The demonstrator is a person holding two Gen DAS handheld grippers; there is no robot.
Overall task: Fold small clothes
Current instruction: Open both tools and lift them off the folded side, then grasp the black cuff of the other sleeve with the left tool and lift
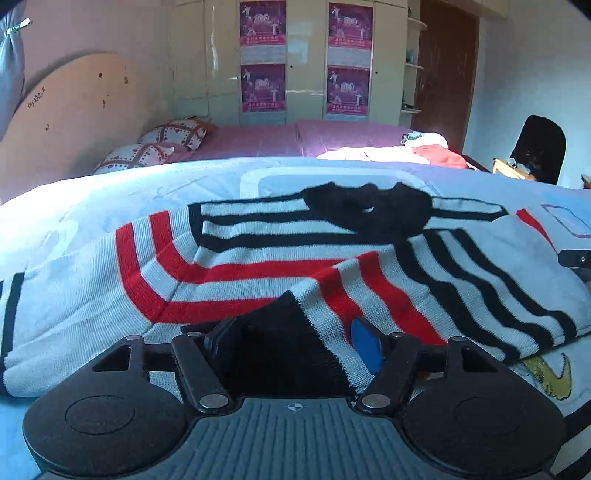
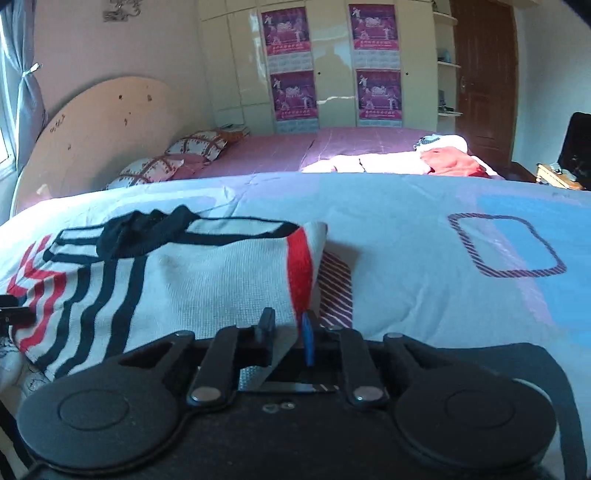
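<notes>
Left wrist view: the left gripper (image 1: 295, 343) sits low at six o'clock, jaws spread wide, with the black cuff (image 1: 280, 332) of a striped knit sweater (image 1: 258, 258) lying loose between them; the fingers do not press it. The sweater, white with red and navy stripes and a dark collar (image 1: 365, 206) at twelve o'clock, is spread flat on a pale blue quilt (image 1: 92, 199), its sleeve folded across the body. At three o'clock a dark tip of the other tool shows at the frame edge.

In the right wrist view, the right gripper (image 2: 286, 336) has its jaws drawn close, pinching the sweater's edge (image 2: 288, 328) near the red stripe. The garment (image 2: 207, 280) lies from nine to eleven o'clock of this gripper, and bare quilt (image 2: 406, 266) with a striped square outline (image 2: 506, 245) runs toward two o'clock.

Beyond the quilt, a pink bed (image 2: 295, 151) carries two patterned pillows (image 2: 173, 155) at ten o'clock and a heap of white and red clothes (image 2: 436, 157) at one o'clock. A cream wardrobe (image 2: 332, 74) bearing four magenta posters (image 2: 286, 31) stands at twelve o'clock.
</notes>
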